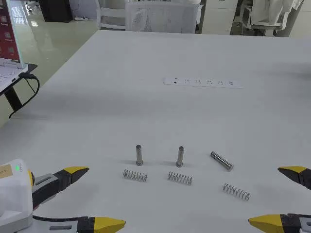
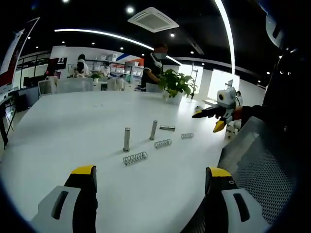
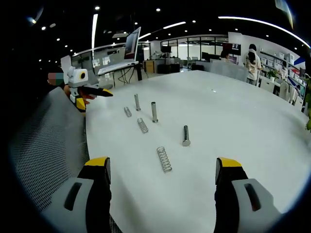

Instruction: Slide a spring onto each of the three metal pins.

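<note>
Two metal pins (image 1: 139,155) (image 1: 180,156) stand upright on the white table (image 1: 146,97). A third pin (image 1: 221,161) lies on its side to their right. One spring lies in front of each: left spring (image 1: 135,175), middle spring (image 1: 180,178), right spring (image 1: 236,191). My left gripper (image 1: 95,198) is open at the near left, short of the left spring. My right gripper (image 1: 279,196) is open at the near right, beside the right spring. The left gripper view has the pins (image 2: 127,139) and springs (image 2: 135,158) ahead of its open jaws. In the right gripper view the nearest spring (image 3: 164,158) lies between the jaws.
A white power strip (image 1: 202,82) lies farther back on the table. A laptop (image 1: 7,43) sits on a stand off the left edge, with a cable hanging. Chairs (image 1: 155,17) line the far edge. A potted plant (image 2: 176,85) stands at one table end.
</note>
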### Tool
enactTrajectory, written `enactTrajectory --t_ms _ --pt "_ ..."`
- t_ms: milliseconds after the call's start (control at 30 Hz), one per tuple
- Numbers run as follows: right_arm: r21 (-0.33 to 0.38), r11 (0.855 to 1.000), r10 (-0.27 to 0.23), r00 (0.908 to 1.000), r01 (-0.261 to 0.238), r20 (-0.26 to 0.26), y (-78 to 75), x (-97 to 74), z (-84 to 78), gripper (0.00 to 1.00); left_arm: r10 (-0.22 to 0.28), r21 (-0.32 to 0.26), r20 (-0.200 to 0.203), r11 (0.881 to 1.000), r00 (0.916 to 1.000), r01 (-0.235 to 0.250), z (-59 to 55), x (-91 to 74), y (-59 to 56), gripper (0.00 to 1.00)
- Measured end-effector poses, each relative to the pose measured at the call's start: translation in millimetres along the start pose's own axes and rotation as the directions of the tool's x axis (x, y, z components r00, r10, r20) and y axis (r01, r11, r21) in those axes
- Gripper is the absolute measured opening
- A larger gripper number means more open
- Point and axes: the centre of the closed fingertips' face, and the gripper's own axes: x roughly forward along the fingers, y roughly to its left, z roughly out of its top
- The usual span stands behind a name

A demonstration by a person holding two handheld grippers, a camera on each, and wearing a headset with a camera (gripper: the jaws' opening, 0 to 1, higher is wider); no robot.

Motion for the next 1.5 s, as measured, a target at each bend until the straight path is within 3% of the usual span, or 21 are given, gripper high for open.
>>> enactTrajectory --t_ms 1500 --pt "0.002 1.0 0.0 1.0 0.0 -0.004 0.7 -0.7 -1.1 0.89 -0.01 0.001 -0.018 1.0 0.9998 0.01 -2.4 0.6 -3.3 0.87"
